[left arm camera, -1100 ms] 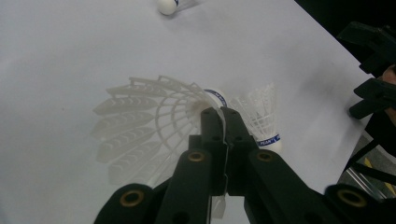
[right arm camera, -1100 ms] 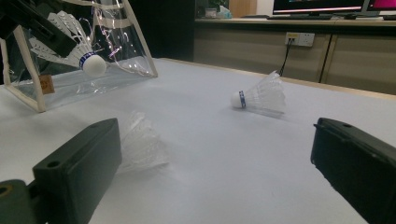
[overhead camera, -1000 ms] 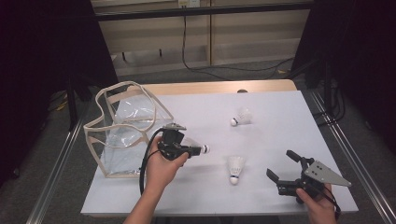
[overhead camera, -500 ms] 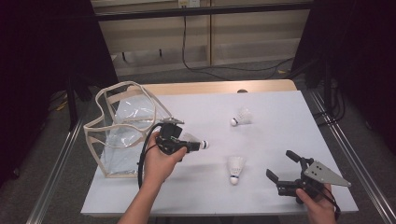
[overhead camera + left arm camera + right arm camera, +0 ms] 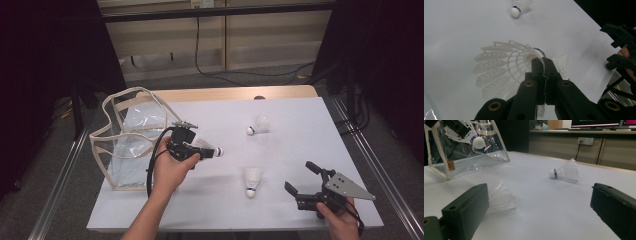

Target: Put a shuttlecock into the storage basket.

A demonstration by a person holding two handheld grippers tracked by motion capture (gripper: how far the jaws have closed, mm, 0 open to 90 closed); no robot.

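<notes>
My left gripper (image 5: 202,150) is shut on the feather skirt of a white shuttlecock (image 5: 216,151), held just above the table beside the clear bag (image 5: 125,131). In the left gripper view the jaws (image 5: 541,60) pinch that shuttlecock (image 5: 501,67), whose cork points away. Two more shuttlecocks lie on the white table: one far (image 5: 257,125), one near the middle front (image 5: 252,181). My right gripper (image 5: 304,181) rests open at the front right, nothing between its fingers. From its own view (image 5: 539,202) it faces both loose shuttlecocks (image 5: 565,172) (image 5: 500,197) and the bag (image 5: 466,155).
The clear bag with cream trim stands open at the table's left edge. The white table (image 5: 300,135) ends in metal rails on both sides. A cable (image 5: 152,165) trails from the left gripper. Wooden cabinets and a wall socket (image 5: 585,140) lie beyond the far edge.
My left gripper with the shuttlecock has shifted slightly away from me, toward the bag. The right gripper has stayed still.
</notes>
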